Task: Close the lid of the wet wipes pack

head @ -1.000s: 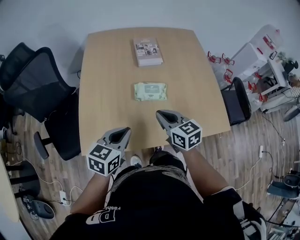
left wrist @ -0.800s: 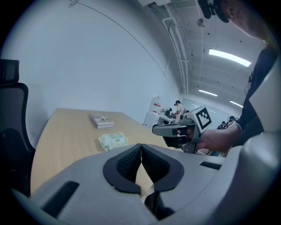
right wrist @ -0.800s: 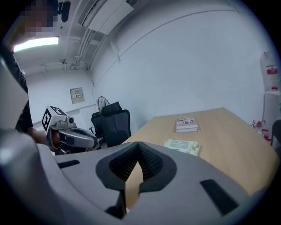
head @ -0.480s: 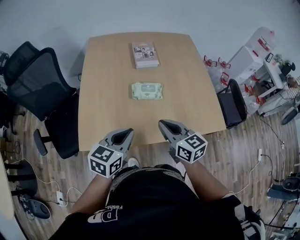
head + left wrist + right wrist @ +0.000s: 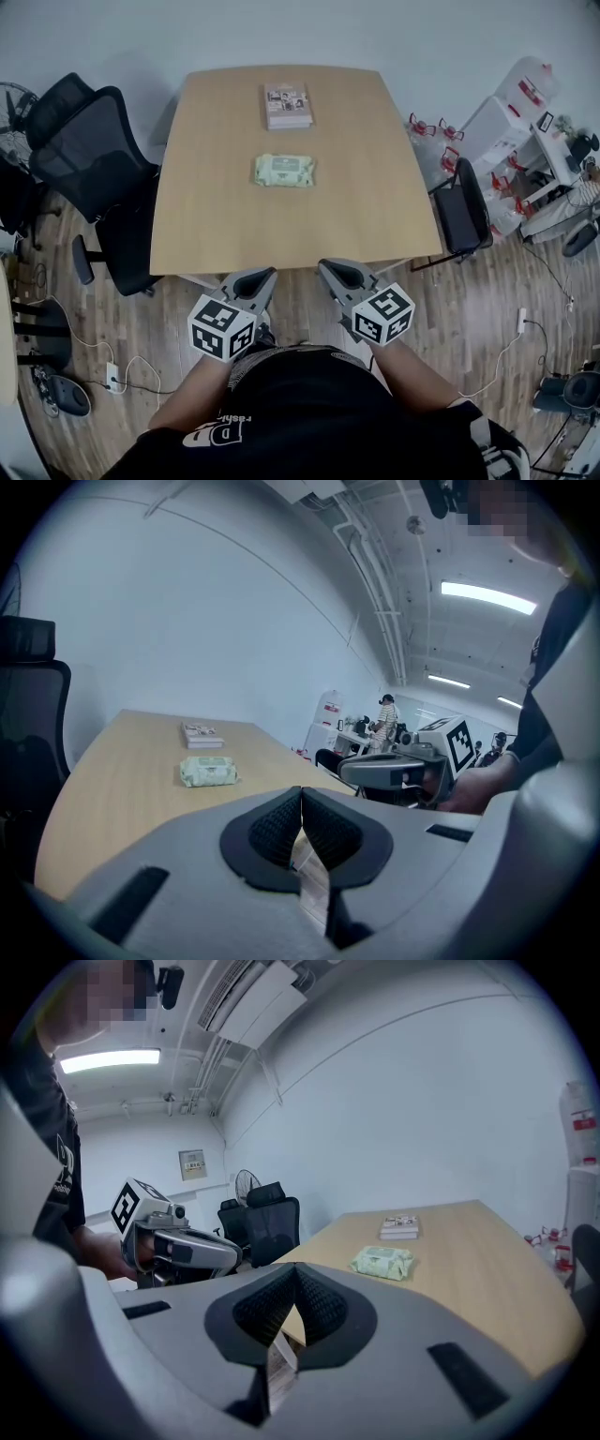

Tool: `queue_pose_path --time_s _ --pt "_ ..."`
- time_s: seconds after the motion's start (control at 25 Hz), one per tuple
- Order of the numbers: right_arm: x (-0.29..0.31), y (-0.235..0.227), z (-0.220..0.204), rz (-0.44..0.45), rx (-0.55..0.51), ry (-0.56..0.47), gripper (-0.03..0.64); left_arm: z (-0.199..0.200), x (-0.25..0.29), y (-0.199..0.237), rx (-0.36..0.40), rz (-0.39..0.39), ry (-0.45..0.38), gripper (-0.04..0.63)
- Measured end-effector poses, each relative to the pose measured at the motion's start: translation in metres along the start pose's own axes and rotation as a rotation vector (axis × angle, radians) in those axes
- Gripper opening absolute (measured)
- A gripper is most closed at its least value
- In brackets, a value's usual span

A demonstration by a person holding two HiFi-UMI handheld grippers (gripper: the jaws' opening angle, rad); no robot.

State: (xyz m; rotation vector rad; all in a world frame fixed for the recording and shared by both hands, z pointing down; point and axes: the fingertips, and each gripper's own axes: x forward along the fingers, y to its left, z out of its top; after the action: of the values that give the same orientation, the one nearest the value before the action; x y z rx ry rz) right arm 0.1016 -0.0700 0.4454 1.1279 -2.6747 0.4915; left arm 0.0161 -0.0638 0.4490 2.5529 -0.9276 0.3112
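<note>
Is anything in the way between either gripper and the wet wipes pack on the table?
Nothing visible. Only bare table lies between the left gripper, the right gripper and the wet wipes pack. The book lies beyond the pack. Both grippers hang shut off the table's near edge.

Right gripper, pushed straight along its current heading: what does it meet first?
Probably the table, at its near edge or bare top. The right gripper, shut, sits just off that edge, angled toward it; its line seems to pass left of the wipes pack, though depth is unclear.

Pale green wipes pack (image 5: 284, 170); tan table (image 5: 361, 187).
</note>
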Motion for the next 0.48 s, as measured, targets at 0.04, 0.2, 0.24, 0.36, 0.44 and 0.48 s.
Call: queue_pose_path --time_s 0.04,0.2,0.24,0.36,0.44,0.48 --pt "-0.010 0.002 -0.004 0.004 -0.001 0.000 0.003 -0.004 -0.001 -0.009 -0.003 0.005 0.001 0.018" --pt "-0.041 0.011 -0.013 0.025 -0.005 -0.016 0.003 -0.017 -0.009 -0.037 0.000 0.035 0.006 0.018" --pt "-0.047 0.012 -0.014 0.028 -0.005 -0.021 0.003 -0.019 -0.012 -0.042 0.000 0.045 0.005 0.018" --pt "-0.060 0.016 -0.021 0.035 -0.005 -0.028 0.003 -0.024 -0.022 -0.053 -0.004 0.080 -0.004 0.018" --pt "-0.065 0.018 -0.026 0.036 -0.004 -0.025 0.003 -0.028 -0.028 -0.057 -0.010 0.098 -0.006 0.018" --pt "-0.067 0.019 -0.027 0.036 -0.004 -0.023 0.003 -0.030 -0.031 -0.058 -0.013 0.103 -0.005 0.018"
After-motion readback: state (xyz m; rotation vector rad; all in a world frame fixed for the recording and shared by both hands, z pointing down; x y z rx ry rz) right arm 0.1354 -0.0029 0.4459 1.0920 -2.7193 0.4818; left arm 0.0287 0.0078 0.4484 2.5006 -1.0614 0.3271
